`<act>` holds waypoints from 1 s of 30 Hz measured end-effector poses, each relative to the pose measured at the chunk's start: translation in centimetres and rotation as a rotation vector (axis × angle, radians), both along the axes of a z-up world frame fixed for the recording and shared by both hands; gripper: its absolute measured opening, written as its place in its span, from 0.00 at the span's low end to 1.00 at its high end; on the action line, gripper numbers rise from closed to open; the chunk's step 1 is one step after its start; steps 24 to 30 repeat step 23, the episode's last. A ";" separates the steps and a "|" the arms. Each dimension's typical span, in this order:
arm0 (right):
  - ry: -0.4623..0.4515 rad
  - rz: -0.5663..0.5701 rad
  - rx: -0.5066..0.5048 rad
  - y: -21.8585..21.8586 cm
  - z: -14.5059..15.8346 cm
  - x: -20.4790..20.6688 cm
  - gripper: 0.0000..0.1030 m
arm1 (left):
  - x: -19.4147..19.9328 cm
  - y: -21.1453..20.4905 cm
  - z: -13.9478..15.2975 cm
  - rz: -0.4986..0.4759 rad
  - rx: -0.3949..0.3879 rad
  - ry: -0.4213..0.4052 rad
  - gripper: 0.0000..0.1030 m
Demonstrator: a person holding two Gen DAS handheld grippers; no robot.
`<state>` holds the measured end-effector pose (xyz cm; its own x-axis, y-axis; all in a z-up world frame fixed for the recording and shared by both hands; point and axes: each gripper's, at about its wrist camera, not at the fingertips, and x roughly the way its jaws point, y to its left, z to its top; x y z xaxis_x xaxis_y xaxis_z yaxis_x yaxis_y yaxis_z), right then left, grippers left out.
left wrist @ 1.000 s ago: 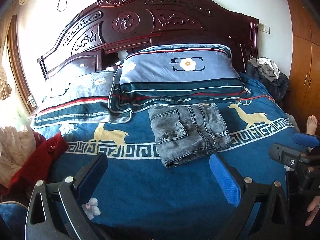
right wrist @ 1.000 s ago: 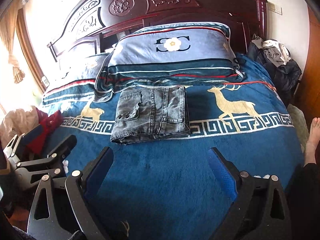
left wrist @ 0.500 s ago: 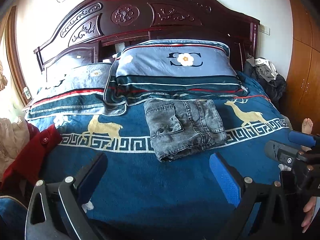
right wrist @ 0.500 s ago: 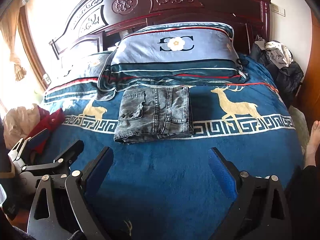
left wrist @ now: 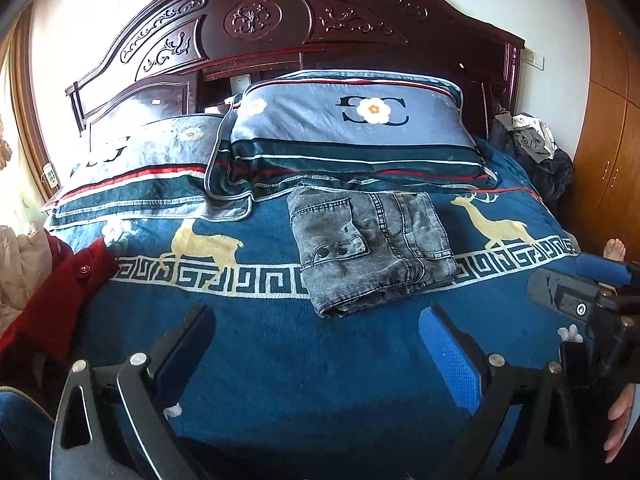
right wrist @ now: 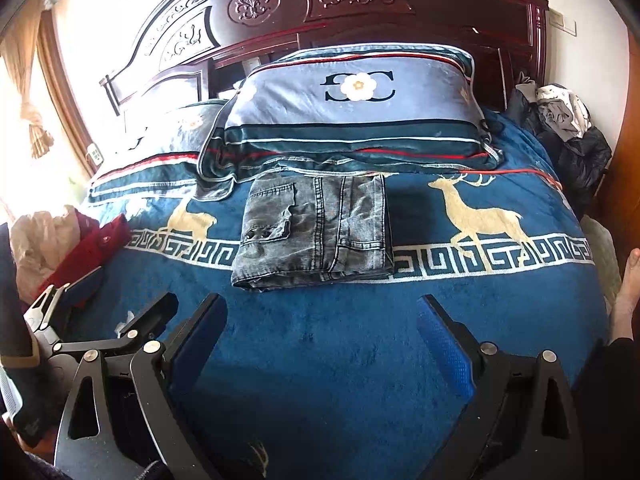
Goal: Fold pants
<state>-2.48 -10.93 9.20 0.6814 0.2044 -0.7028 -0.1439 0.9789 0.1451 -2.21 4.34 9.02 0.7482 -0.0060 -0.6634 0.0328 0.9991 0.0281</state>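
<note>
Both the left gripper (left wrist: 316, 344) and right gripper (right wrist: 320, 332) have backed away, fingers apart and empty, leaving the pants (right wrist: 316, 228) folded below the pillow (right wrist: 352, 108), so folding seems finished.

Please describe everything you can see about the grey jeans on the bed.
The grey jeans are faded, washed denim, folded into a compact, roughly rectangular bundle of several layers. A back pocket with two dark studs faces up on the left half; stitched seams and a second pocket show on the right. The bundle lies flat on the blue blanket, across its white key-pattern band, its far edge against the striped pillow. Neither claw touches it; both are open and well short of it.
</note>
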 end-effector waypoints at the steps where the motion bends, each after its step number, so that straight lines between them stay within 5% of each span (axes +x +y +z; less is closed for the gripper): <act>1: 0.002 0.001 0.001 0.1 -0.1 0.1 0.93 | 0.1 0.0 0.0 0.000 -0.001 0.002 1.00; 30: 0.024 -0.007 0.016 0.2 -1.0 1.0 0.93 | 1.2 0.0 -1.8 -0.007 -0.035 0.046 1.00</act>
